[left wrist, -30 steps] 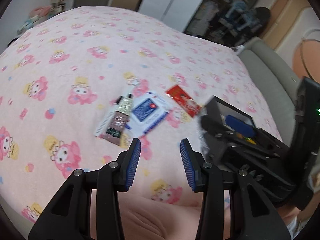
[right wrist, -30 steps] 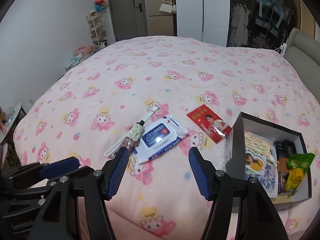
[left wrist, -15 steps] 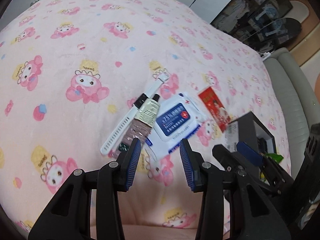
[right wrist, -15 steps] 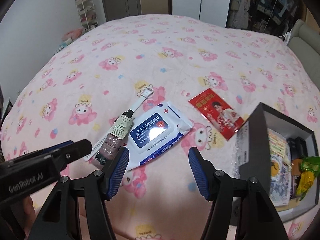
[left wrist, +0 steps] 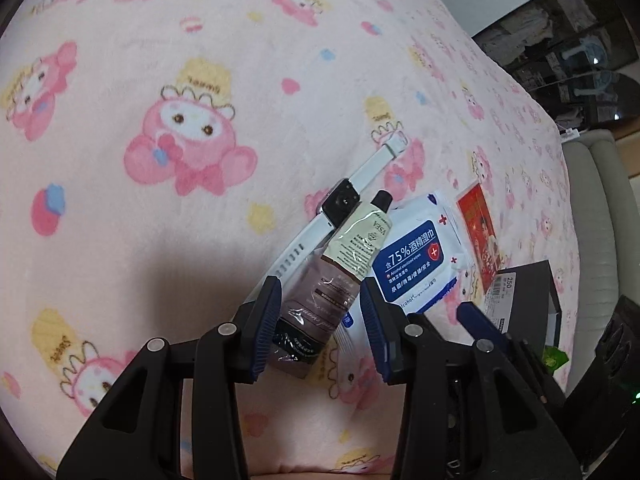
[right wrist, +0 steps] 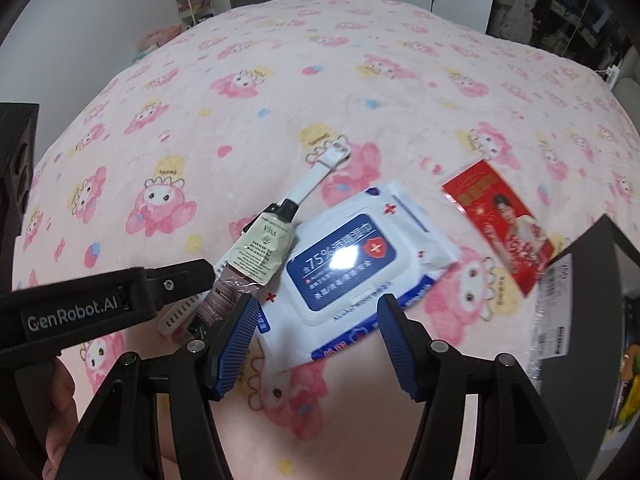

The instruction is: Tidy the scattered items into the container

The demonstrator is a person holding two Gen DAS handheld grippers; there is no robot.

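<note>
While both jaws gape, left gripper [left wrist: 320, 320] straddles tube [left wrist: 340, 276], right gripper [right wrist: 316, 340] over wipes pack [right wrist: 352, 264]

Wipes pack [right wrist: 352, 264] between spread jaws

The open black cardboard box [right wrist: 592, 276] is cut off by the right edge. Beside it, the white rubber watch strap [left wrist: 298, 248] lies partly hidden under the cream-and-brown squeeze tube [left wrist: 340, 268].
</note>
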